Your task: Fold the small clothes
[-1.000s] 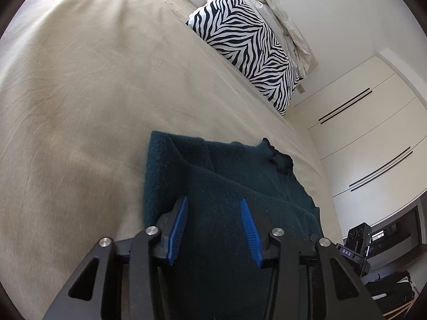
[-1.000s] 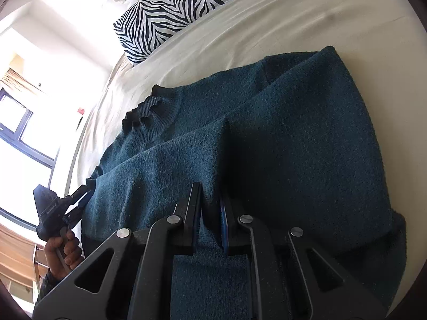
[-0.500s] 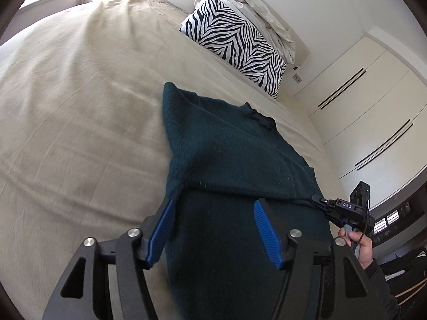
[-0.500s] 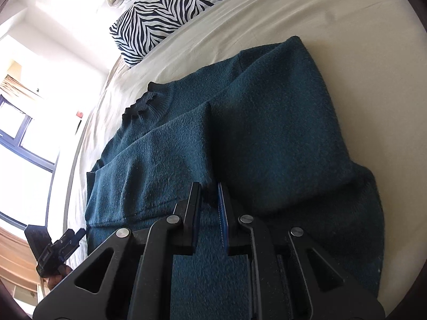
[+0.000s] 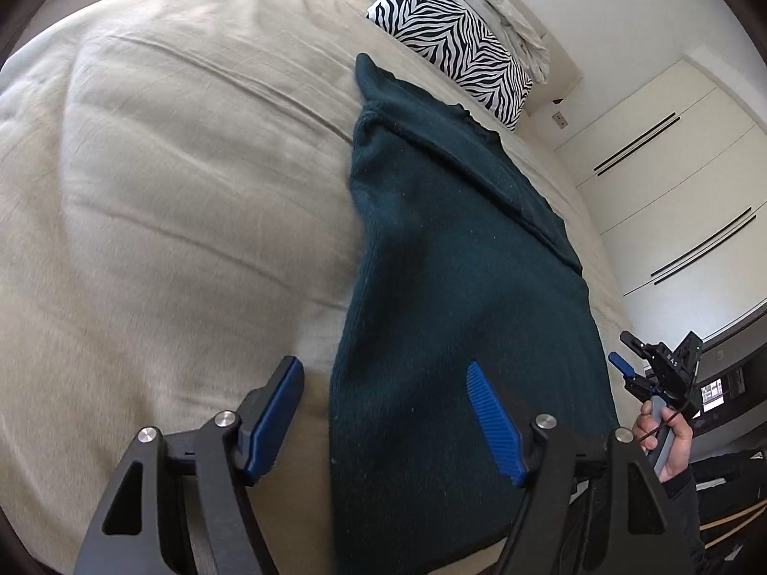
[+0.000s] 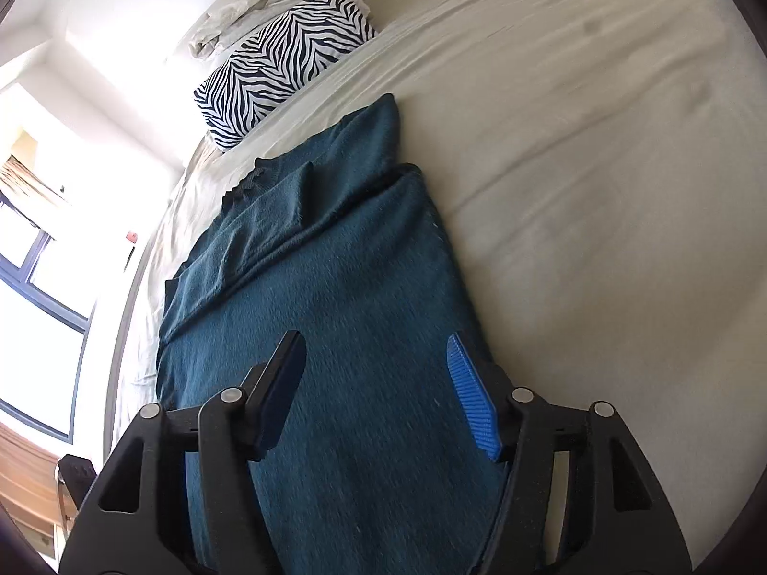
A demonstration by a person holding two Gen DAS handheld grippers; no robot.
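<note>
A dark teal knit sweater (image 5: 446, 258) lies lengthwise on the beige bed, its sides and sleeves folded in over the body, collar toward the pillow. My left gripper (image 5: 383, 378) hovers above the sweater's near left edge, its jaws opening with nothing between the pads. In the right wrist view the same sweater (image 6: 345, 297) fills the middle, and my right gripper (image 6: 376, 354) hangs over its lower part, jaws opening and clear of the cloth. The right gripper (image 5: 628, 366) also shows at the bed's right edge, held by a hand (image 5: 671, 436).
A zebra-print pillow (image 5: 460, 38) and a crumpled white sheet (image 5: 503, 5) lie at the head of the bed. White wardrobe doors (image 5: 671, 167) stand to the right. Beige bedcover (image 5: 168, 191) spreads left of the sweater. A window (image 6: 38, 263) is beyond the bed's far side.
Both grippers drew back toward the sweater's hem. The right gripper, shut on the sweater before, let go and opened. The left jaws spread wider.
</note>
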